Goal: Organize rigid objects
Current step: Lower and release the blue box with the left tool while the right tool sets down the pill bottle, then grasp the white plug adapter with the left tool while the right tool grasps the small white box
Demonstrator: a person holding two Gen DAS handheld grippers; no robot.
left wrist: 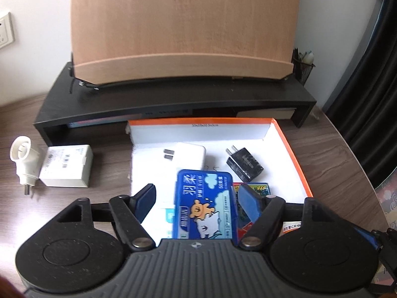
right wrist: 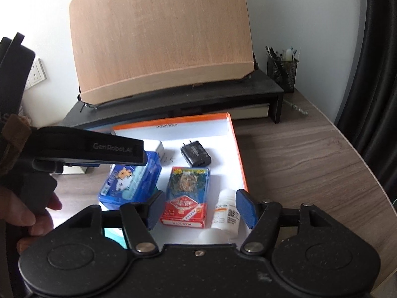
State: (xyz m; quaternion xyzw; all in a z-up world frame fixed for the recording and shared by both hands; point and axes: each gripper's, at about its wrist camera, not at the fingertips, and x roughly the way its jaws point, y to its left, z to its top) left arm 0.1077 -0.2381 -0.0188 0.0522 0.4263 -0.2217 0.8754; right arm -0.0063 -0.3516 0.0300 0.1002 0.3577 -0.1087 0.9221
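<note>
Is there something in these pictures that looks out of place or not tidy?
Yes. A white plug adapter and a small white box sit on the desk, outside the orange-rimmed tray that holds the other items. Inside it, the blue tin lies partly on the white charger, so it sits unevenly.

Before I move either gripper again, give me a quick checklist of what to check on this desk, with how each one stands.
1. Left gripper clear of the blue tin: ok, pads stand off both sides.
2. Right gripper empty: ok, jaws open over the card box and the white bottle, touching neither.
3. Items inside the orange tray: ok for the tin, card box, black charger and white charger.
4. Items outside the tray: not ok, the white box and white plug adapter sit on the desk to its left.
5. Room left in the tray: cannot tell.
</note>
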